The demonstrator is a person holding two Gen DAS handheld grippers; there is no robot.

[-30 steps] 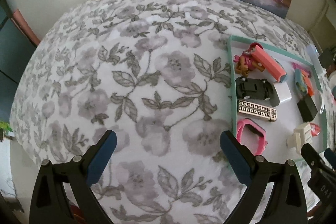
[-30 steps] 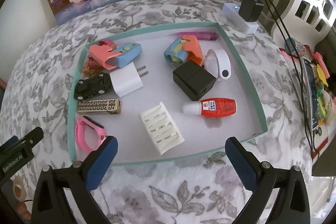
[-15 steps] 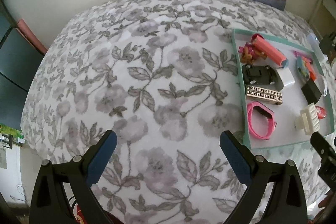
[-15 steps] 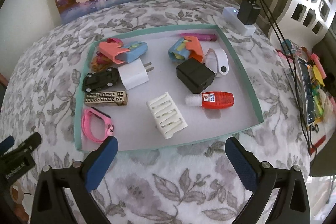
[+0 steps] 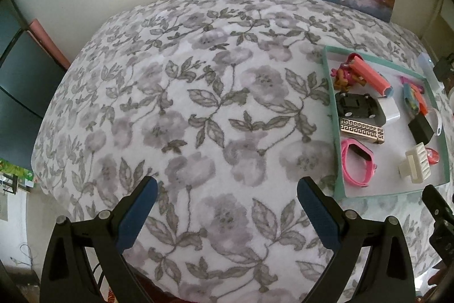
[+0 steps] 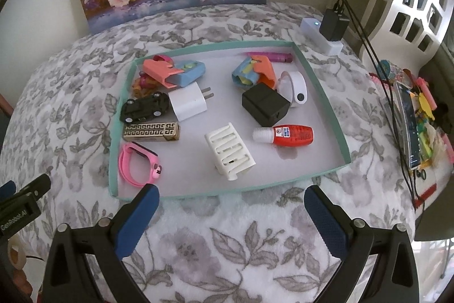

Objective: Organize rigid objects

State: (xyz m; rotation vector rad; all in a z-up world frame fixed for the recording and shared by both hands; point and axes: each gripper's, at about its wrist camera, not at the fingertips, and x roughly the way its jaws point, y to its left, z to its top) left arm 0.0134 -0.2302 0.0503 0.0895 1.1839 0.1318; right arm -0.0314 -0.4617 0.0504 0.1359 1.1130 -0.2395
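Hovering over the floral blanket (image 6: 227,246), the right gripper (image 6: 231,213) and left gripper (image 5: 225,206) both hang spread and empty. Beyond, every small item (pink watch band (image 6: 137,168), white ribbed block (image 6: 229,151), red bottle (image 6: 289,135), black charger (image 6: 265,107)) lies inside the teal tray (image 6: 326,104). Whether sorting is pending or finished, I can't tell.

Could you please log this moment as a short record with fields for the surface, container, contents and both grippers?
surface: floral blanket
container: teal-rimmed tray
contents: black toy car, white charger, black cube, red bottle lying flat, pink band, gold patterned case
left gripper: open, empty, above blanket beside tray
right gripper: open, empty, at tray's near edge
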